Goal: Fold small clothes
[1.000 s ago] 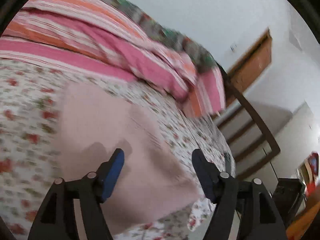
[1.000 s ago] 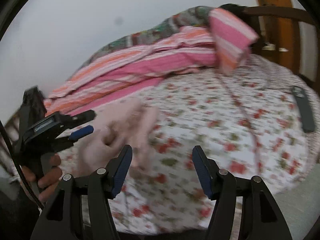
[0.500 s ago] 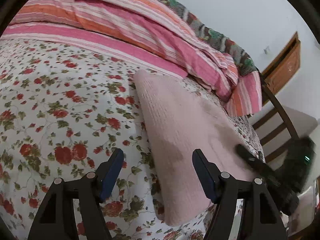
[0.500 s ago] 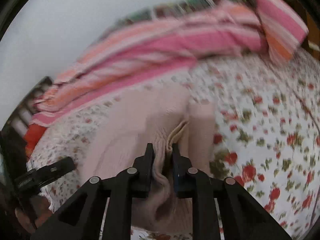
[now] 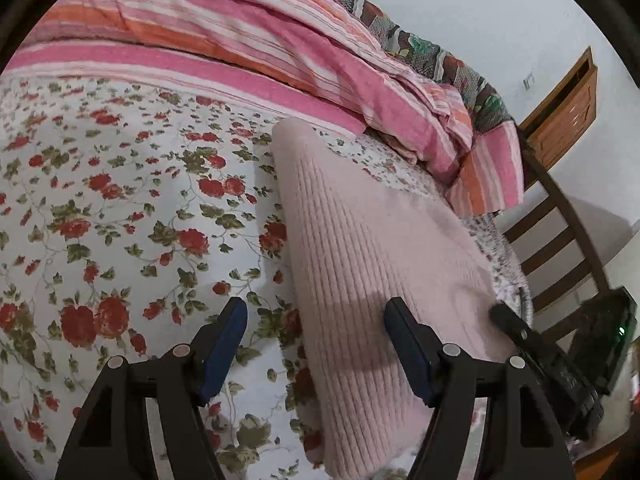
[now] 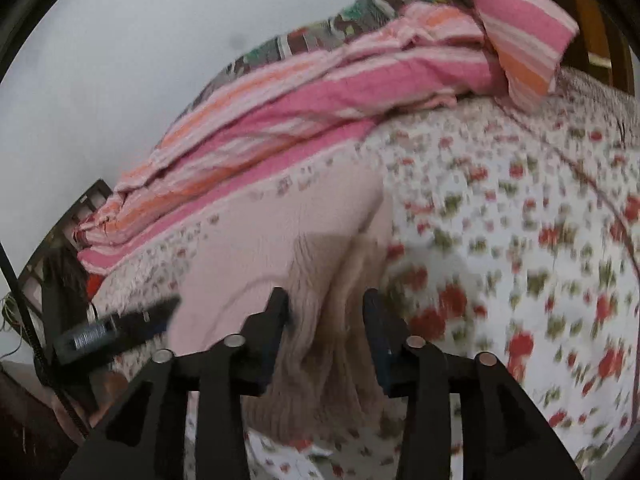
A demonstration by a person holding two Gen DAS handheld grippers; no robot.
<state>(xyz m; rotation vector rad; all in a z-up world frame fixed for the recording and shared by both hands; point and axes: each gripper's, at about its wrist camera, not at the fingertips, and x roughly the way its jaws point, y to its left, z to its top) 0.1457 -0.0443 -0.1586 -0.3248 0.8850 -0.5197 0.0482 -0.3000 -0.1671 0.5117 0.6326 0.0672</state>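
the bed (image 5: 120,208) fills both views, its floral sheet (image 6: 520,240) running wide and flat; plenty of bare sheet on the far side of the garment in the left wrist view, and more of it beyond the right gripper in the right wrist view; along the head edge a striped pink and orange blanket (image 5: 248,40) lies bunched, with a patterned quilt (image 5: 420,52) behind it against the white wall (image 6: 120,60); past the bed's side edge stands a dark wooden chair (image 5: 560,240), and a brown wooden door (image 5: 568,116) sits in the wall further back; the pink ribbed garment (image 5: 360,248) lies folded into a long strip near that side edge, its long axis running from the near edge of the bed up toward the striped blanket, ribs following the same line; left gripper (image 5: 316,340) hangs over the garment's near end with fingers spread wide, one blue pad over the sheet, the other over the knit, nothing held; right gripper (image 6: 326,312) is partly spread, a bunched ridge of the pink knit (image 6: 312,280) rising between its fingers; whether the pads actually press the cloth i cannot tell, the view is blurred; no writing or brand can be read anywhere.
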